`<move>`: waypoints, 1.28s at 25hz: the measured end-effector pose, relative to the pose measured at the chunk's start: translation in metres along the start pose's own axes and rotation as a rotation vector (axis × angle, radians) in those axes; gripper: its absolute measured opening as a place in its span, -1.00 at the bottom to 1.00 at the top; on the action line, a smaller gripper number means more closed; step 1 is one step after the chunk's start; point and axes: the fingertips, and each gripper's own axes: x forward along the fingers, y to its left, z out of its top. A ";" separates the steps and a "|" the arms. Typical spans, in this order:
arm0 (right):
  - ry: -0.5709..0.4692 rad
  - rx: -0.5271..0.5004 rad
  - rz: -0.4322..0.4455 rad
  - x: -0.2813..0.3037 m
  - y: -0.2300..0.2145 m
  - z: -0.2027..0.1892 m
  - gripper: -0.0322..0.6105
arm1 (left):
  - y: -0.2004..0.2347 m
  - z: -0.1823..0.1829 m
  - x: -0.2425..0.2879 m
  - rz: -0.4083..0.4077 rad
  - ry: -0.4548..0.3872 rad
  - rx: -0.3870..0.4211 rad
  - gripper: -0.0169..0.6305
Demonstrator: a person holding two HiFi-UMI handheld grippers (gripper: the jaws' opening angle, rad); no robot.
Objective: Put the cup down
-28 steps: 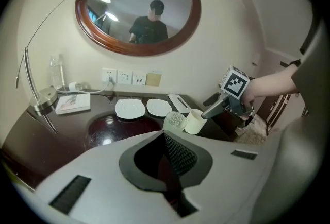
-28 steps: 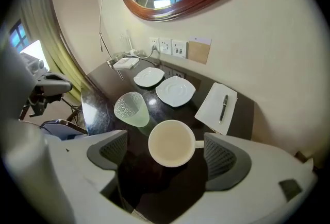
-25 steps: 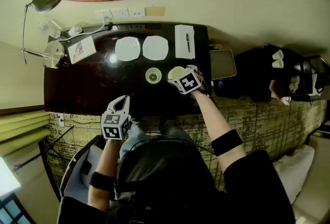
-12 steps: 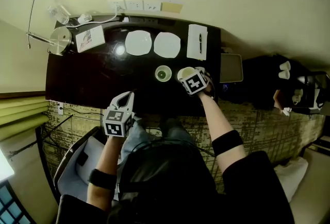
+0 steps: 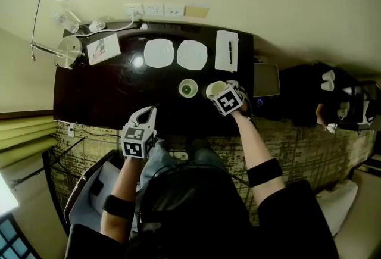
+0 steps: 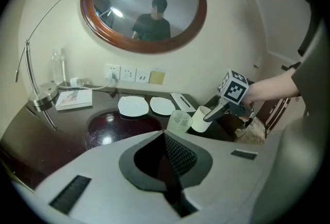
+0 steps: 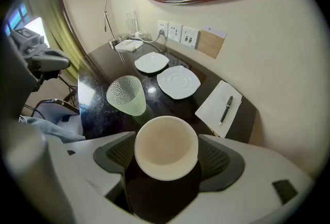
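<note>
My right gripper [image 7: 167,157] grips the cream cup [image 7: 166,145], low by the green glass [image 7: 126,95] on the desk [image 7: 160,104]; I'd seat its base flat, clear of the glass, before releasing (left gripper [image 6: 167,158] clenched, empty)

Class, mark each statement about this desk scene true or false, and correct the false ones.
1. The right gripper has a cup between its fingers. True.
2. The left gripper has its fingers wide apart. False: its fingers are together, with nothing between them.
3. A pen lies on the notepad. True.
4. There are three saucers. False: there are two saucers, side by side.
5. The glass lies on its side. False: it stands upright beside the cup.
</note>
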 end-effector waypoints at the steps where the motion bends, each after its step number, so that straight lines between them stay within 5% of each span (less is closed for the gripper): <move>1: -0.005 -0.007 0.001 -0.003 0.001 0.002 0.31 | 0.000 0.002 0.002 -0.003 0.001 0.004 -0.95; 15: -0.057 -0.147 -0.039 -0.027 -0.031 0.040 0.31 | 0.010 0.029 0.020 0.001 -0.007 0.057 -0.95; 23: -0.144 -0.361 -0.027 -0.036 -0.038 0.135 0.31 | 0.039 0.048 0.034 0.043 -0.015 0.070 -0.95; 32: -0.220 -0.538 0.089 0.003 0.015 0.226 0.31 | 0.075 0.065 0.053 0.083 -0.010 0.079 -0.95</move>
